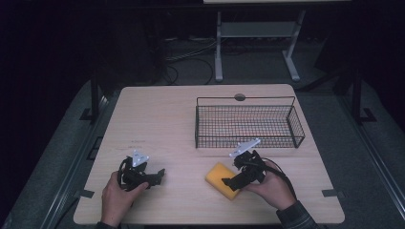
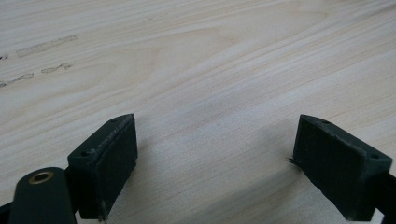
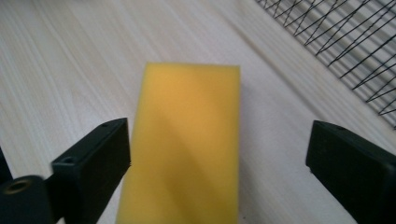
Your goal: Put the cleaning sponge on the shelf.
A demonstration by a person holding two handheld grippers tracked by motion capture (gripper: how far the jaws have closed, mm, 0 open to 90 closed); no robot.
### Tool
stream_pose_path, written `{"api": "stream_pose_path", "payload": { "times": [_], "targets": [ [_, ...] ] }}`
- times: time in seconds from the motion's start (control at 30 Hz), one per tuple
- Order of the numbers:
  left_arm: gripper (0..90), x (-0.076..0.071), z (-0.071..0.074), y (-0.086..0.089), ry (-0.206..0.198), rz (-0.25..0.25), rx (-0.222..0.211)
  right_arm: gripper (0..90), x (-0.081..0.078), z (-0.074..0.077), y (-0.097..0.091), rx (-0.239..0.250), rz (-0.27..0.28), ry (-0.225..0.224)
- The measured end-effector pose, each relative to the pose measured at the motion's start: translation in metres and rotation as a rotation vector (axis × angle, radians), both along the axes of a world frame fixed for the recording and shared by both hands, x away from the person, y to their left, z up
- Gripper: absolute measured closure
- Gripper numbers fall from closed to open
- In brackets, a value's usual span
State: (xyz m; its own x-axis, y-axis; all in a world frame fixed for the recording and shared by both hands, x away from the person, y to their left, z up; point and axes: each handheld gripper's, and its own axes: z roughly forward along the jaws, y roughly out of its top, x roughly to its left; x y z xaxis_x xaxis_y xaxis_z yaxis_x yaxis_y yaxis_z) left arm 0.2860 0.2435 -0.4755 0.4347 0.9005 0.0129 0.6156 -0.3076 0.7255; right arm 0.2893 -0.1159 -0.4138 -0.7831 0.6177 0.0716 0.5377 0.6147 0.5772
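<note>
Right gripper view: right gripper (image 3: 219, 158) jaws stood wide, unclamped, over yellow sponge (image 3: 187, 140), prob. lining up a grab; left gripper (image 2: 215, 163) agape, idle.

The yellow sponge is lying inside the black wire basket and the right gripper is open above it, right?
Not quite. The yellow sponge lies on the table, in front of the black wire basket, as the high view shows. The right gripper is indeed open over it.

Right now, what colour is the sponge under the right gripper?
Plain yellow. The sponge shows best in the right gripper view, lying flat on the table.
</note>
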Motion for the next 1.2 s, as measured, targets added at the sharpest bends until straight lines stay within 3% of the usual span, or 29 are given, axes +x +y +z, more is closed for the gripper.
{"api": "stream_pose_path", "payload": {
  "times": [0.73,1.07,1.2],
  "targets": [
    [12.8,0.000,0.000,0.000,0.000,0.000,0.000,3.0,0.000,-0.024,0.024,-0.046,0.023,0.061],
    [12.8,0.000,0.000,0.000,-0.001,0.000,0.000,6.5,0.001,-0.034,0.031,-0.063,0.035,0.073],
    [12.8,0.000,0.000,0.000,-0.001,0.000,-0.001,13.3,0.001,-0.036,0.031,-0.062,0.041,0.078]
  ]
}}
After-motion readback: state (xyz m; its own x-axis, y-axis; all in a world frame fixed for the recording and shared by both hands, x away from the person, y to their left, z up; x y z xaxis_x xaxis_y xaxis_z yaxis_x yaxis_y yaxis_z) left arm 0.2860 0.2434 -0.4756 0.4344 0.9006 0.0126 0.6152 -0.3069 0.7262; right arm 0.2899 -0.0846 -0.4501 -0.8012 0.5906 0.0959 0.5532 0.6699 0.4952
